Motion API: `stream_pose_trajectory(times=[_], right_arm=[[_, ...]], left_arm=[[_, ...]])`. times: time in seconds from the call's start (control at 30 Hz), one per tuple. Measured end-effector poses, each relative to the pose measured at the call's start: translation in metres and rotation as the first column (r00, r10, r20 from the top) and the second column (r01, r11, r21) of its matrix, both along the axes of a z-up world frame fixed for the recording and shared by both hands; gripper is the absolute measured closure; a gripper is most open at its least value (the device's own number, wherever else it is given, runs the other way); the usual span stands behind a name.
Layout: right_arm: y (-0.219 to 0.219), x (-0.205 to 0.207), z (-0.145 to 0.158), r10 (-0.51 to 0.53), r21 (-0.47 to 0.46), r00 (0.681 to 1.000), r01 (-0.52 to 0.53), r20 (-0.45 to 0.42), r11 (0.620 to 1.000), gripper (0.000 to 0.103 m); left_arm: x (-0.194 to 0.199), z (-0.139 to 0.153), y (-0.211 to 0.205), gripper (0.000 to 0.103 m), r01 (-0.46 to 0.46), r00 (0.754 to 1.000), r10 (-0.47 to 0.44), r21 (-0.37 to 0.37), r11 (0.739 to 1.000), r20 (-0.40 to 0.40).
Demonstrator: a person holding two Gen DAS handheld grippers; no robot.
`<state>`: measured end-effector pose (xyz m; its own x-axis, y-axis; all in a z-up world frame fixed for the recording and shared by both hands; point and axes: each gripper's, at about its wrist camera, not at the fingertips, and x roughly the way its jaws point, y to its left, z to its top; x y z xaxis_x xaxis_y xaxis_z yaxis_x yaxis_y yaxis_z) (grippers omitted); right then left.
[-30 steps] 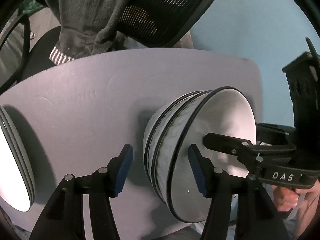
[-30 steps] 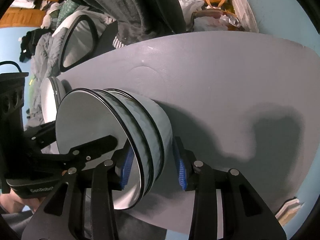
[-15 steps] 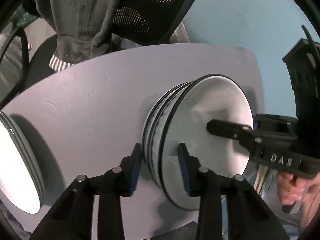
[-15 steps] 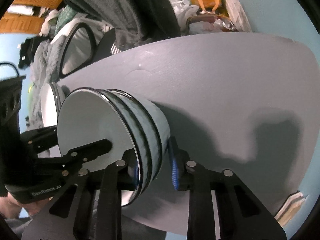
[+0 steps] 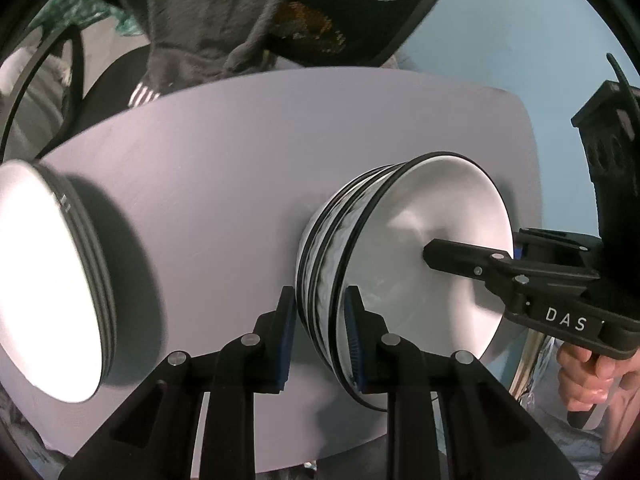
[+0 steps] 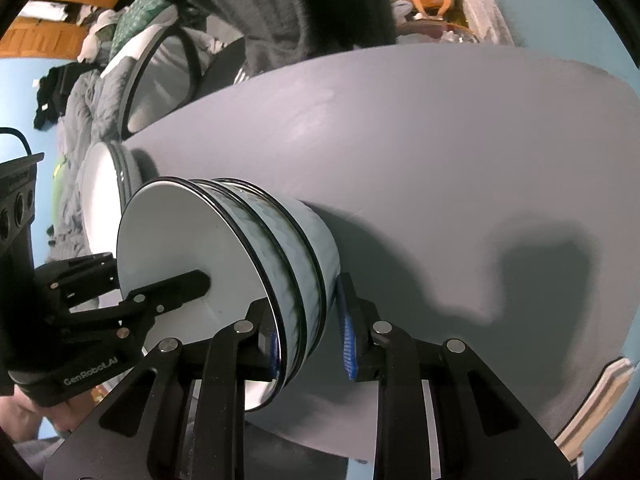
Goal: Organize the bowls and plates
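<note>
A stack of three nested white bowls with black rims [image 5: 420, 248] stands on the grey round table [image 5: 240, 152]; it also shows in the right wrist view [image 6: 240, 256]. My left gripper [image 5: 320, 336] is shut on the stack's rims from one side, one finger inside the top bowl. My right gripper [image 6: 308, 340] is shut on the rims from the opposite side, and it shows in the left wrist view [image 5: 480, 260]. A stack of white plates [image 5: 44, 280] lies on the table's far left, also seen in the right wrist view [image 6: 104, 196].
An office chair with a dark garment draped over it [image 5: 224, 28] stands behind the table. Clutter and bedding [image 6: 80, 92] lie beyond the table. The floor around is light blue [image 5: 520, 40]. A wooden item [image 6: 600, 400] sits past the table's right edge.
Both grippers have closed from open onto the bowl stack's rims. The stack now sits further from the table's near edge, closer to the plates in view.
</note>
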<state>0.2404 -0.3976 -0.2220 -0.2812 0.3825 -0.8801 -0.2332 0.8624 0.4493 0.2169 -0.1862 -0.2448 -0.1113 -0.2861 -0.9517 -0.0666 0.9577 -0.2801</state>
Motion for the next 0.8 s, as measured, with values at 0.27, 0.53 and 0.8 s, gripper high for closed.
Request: stream_pose_trajectory(times=[0.27, 0.53, 0.8], right_arm=[[0.023, -0.011, -0.002, 0.035, -0.009, 0.999, -0.035, 0.005, 0.999, 0.080], [0.016, -0.010, -0.003, 0.021, -0.005, 1.000, -0.021, 0.002, 1.000, 0.080], [0.022, -0.022, 0.004, 0.011, -0.011, 0.999, -0.010, 0.030, 1.000, 0.080]], left_arm=[[-0.018, -0.001, 0.023, 0.080, -0.060, 0.998, 0.060, -0.018, 0.998, -0.003], [-0.014, -0.004, 0.020, 0.080, -0.057, 0.998, 0.057, -0.033, 0.998, -0.008], [-0.027, 0.003, 0.022, 0.081, -0.049, 0.999, 0.049, 0.010, 0.999, 0.019]])
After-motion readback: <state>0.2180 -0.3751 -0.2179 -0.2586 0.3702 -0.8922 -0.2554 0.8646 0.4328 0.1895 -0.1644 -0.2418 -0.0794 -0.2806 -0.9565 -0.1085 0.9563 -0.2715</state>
